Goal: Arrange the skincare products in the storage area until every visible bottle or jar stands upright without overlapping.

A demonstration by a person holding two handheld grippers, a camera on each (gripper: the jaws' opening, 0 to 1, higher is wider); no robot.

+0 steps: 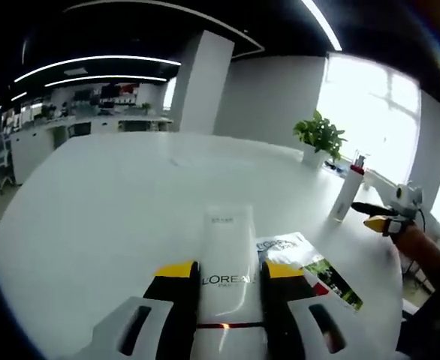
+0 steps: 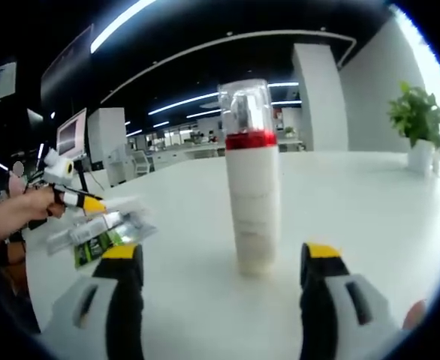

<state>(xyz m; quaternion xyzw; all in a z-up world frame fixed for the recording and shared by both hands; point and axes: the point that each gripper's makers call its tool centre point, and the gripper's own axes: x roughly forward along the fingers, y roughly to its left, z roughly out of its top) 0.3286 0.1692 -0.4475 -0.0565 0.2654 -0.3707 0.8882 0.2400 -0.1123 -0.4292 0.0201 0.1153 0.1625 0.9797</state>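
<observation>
Left gripper view: left gripper [image 1: 224, 279] has its jaws clamped on a white L'Oreal tube [image 1: 229, 259]. The tube runs lengthwise between the jaws, long axis pointing away from the camera toward frame centre, its far end over the white tabletop [image 1: 115, 217]. Cannot tell whether it rests on the surface or is lifted clear. Lower right of the tube, just beside the jaw: a flat printed sachet [image 1: 310, 264] lying on the tabletop. Right of frame: a tall pump bottle [image 1: 348, 191] with a red collar, upright, and the right gripper [image 1: 378, 217] near it, held in a person's hand. Potted plant [image 1: 319, 139] behind, upper right.

Right gripper view: right gripper [image 2: 224, 262] jaws stand wide apart, holding nothing. The pump bottle [image 2: 251, 180] stands upright at frame centre, squarely ahead and between the 2 jaws, long axis vertical, clear cap on top. Left of frame: the left gripper [image 2: 77, 199] in a hand [image 2: 13, 214], with the sachet [image 2: 103, 232] below it.

Judgement: the bottle is already upright; the tube is the item in hand. The left hand is the 1 on it, so the coming move likely turns on tipping the tube's long axis to vertical and setting it down well apart from bottle and sachet.
</observation>
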